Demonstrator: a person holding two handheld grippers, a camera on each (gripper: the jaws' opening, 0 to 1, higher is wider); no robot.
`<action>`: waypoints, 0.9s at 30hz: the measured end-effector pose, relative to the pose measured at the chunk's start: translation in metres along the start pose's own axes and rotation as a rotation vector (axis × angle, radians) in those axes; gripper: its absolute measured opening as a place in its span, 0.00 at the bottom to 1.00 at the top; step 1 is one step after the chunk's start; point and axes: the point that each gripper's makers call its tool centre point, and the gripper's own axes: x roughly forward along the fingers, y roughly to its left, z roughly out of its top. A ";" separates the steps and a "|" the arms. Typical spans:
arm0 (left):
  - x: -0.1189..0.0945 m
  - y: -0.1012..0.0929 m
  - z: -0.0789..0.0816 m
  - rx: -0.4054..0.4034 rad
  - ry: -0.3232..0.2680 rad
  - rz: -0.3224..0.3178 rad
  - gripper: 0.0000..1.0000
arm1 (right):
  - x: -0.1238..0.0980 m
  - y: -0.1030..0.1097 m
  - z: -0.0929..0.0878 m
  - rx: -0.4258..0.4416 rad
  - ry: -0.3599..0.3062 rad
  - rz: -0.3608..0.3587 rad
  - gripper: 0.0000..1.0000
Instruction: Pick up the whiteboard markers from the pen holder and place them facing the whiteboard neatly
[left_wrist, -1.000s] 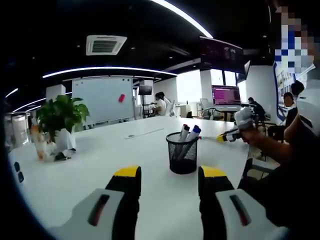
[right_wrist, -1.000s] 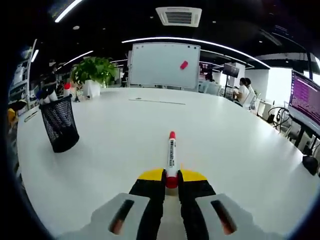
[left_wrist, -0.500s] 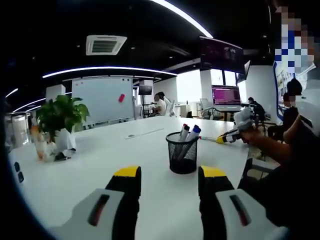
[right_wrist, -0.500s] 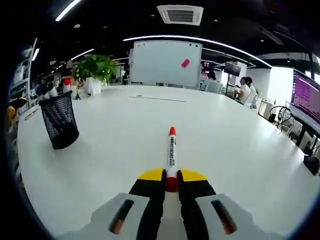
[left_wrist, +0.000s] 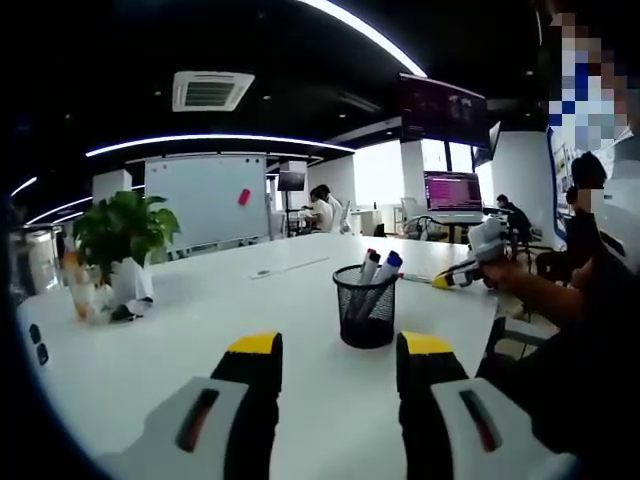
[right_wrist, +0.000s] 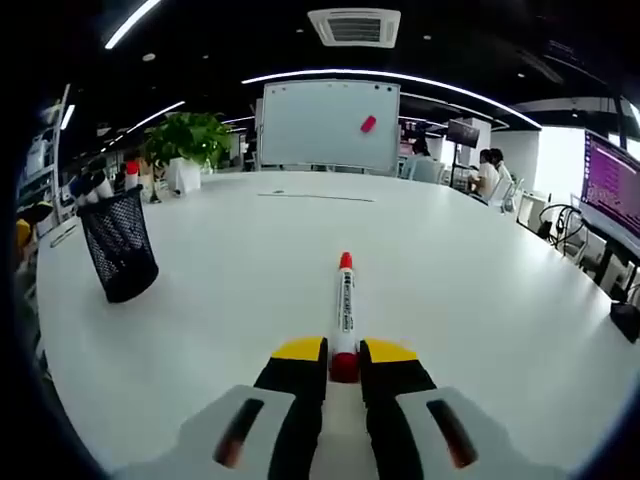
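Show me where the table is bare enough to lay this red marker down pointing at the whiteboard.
The widest bare patch of table runs straight ahead of the right gripper, between the red marker and the whiteboard. Another lies right of it, toward the chairs. Left is tighter: the pen holder stands there, with the plant behind it.

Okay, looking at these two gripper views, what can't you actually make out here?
- Left gripper view: how many markers stand in the pen holder; the mesh hides their bodies.
- Right gripper view: print on the red marker is too small to read, and the right claw covers its rear end.
- Left gripper view: the whiteboard is too distant to read.
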 end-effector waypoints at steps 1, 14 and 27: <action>0.000 0.000 0.000 0.000 0.000 0.001 0.47 | 0.000 0.001 0.000 0.000 0.002 0.003 0.20; -0.001 0.001 0.001 0.000 -0.002 0.002 0.47 | -0.001 0.004 0.000 0.018 -0.005 0.030 0.27; 0.000 0.001 0.000 0.003 0.001 0.004 0.47 | -0.005 0.000 0.017 0.033 -0.074 0.060 0.34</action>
